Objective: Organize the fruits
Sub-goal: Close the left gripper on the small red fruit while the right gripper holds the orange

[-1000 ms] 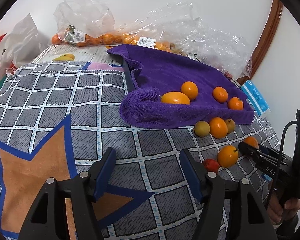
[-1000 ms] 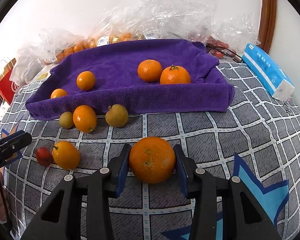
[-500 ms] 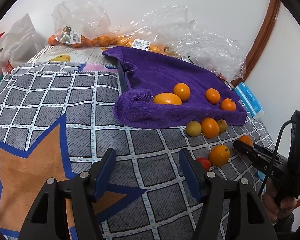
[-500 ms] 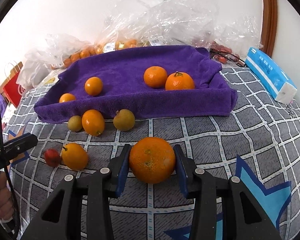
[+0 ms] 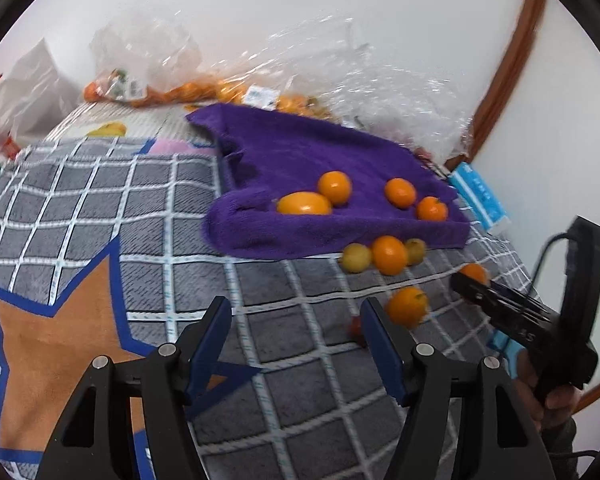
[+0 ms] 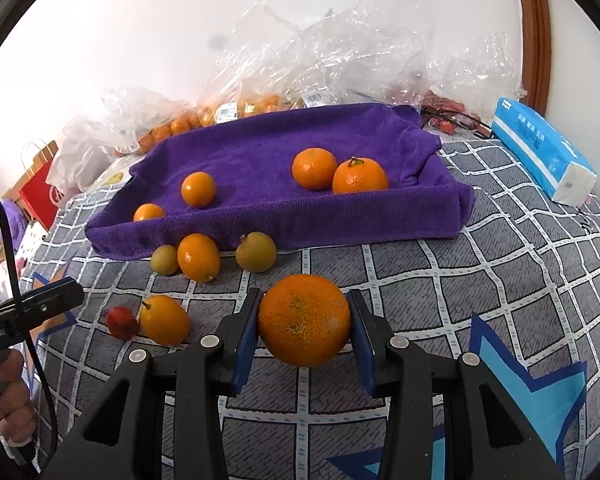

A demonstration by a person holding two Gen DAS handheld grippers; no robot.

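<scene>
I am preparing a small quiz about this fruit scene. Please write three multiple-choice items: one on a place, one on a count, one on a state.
1. Where does the blue tissue pack lie?
A. right of the purple towel
B. on the purple towel
C. inside a plastic bag

2. How many orange fruits rest on the purple towel?
A. two
B. four
C. six

3. What is the state of the right gripper?
A. open and empty
B. shut on a large orange
C. shut on a red fruit

Answers:
1 A: in the right wrist view the pack lies on the checked cover, past the towel's right edge.
2 B: two sit toward the left of the towel and two toward the right.
3 B: the blue jaws press both sides of the large orange, while the small red fruit lies apart on the cover.
</scene>
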